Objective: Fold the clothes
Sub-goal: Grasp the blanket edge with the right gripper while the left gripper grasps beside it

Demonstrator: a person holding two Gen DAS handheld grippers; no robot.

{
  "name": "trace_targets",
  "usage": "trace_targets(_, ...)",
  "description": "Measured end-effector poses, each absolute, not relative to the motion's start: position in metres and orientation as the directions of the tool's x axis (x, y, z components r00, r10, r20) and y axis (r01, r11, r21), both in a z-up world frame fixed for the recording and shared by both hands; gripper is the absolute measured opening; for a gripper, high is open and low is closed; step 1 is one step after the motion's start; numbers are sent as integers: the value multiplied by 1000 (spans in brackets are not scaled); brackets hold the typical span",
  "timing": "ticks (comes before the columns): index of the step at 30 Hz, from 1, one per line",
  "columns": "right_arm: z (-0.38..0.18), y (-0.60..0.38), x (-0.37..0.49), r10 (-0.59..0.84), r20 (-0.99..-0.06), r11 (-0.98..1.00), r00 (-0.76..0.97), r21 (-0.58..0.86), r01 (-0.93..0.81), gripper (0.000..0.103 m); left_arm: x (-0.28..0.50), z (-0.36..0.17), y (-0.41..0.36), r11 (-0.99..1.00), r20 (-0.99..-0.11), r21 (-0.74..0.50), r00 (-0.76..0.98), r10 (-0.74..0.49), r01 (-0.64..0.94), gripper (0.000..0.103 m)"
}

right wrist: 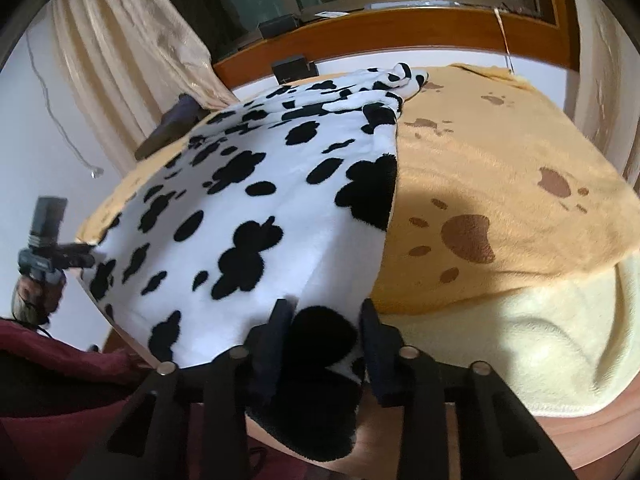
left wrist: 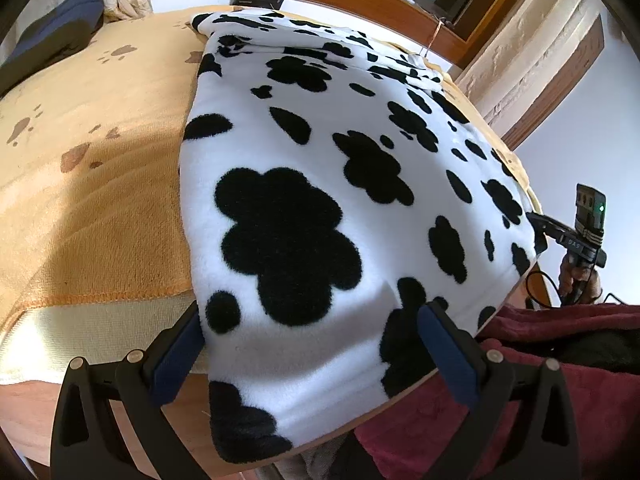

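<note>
Now | cow-print fleece (left wrist: 320, 184) spread on tan paw-print blanket (left wrist: 92, 184), near hem overhanging | left gripper (left wrist: 312, 352) jaws wide, straddling hem | right gripper (right wrist: 324, 344) part-open around corner, pinch hidden by fabric

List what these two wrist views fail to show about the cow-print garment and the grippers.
- Cow-print garment: its type is unclear; the far end is bunched in both views, and its near hem drops past the table edge.
- Right gripper: fleece fills the gap, so contact with the pads is hidden.
- Left gripper: stands wide around the hem; what lies under the cloth is covered.
- Dark bundle, left wrist view: cut by the fisheye rim.
</note>
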State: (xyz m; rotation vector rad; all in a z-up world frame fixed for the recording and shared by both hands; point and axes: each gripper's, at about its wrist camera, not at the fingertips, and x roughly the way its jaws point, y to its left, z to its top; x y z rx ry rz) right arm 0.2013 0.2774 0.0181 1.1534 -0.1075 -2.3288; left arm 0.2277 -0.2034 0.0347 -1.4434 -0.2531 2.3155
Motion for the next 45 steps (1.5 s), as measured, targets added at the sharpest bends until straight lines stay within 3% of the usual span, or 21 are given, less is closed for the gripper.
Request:
trace_targets(12, 14, 279, 199, -517, -709, -843, -479, 325, 429, 28, 227, 37, -194, -911, -844, -333, -355, 403, -242, 93)
trace_targets(15, 12, 280, 199, -523, -707, -840, -475, 334, 427, 28, 226, 38, -197, -927, -857, -307, -360, 368, -216, 77)
trace_targets(17, 12, 278, 200, -518, -708, -842, -480, 324, 432, 28, 226, 39, -201, -936, -864, -297, -364, 348, -190, 55)
trace_targets(21, 16, 277, 202, -530, -691, -835, -492, 325, 444, 23, 226, 41, -207, -930, -857, -330, -362, 366, -160, 42)
trace_targets(24, 26, 277, 203, -558, -663, -820, -499, 345, 457, 22, 227, 52, -210, -925, -838, -351, -391, 381, -149, 28)
trace_targets(25, 32, 277, 204, -564, -654, -815, -504, 344, 466, 22, 227, 57, -212, -917, -824, -370, -402, 399, -150, 18)
trace_targets(32, 68, 273, 202, -593, -597, -795, -541, 326, 511, 21, 226, 95, -221, -868, -735, -466, -472, 487, -169, 17)
trace_targets(45, 115, 276, 186, -596, -510, -798, -620, 290, 528, 21, 203, 132, -246, -825, -638, -546, -566, 522, -145, 17)
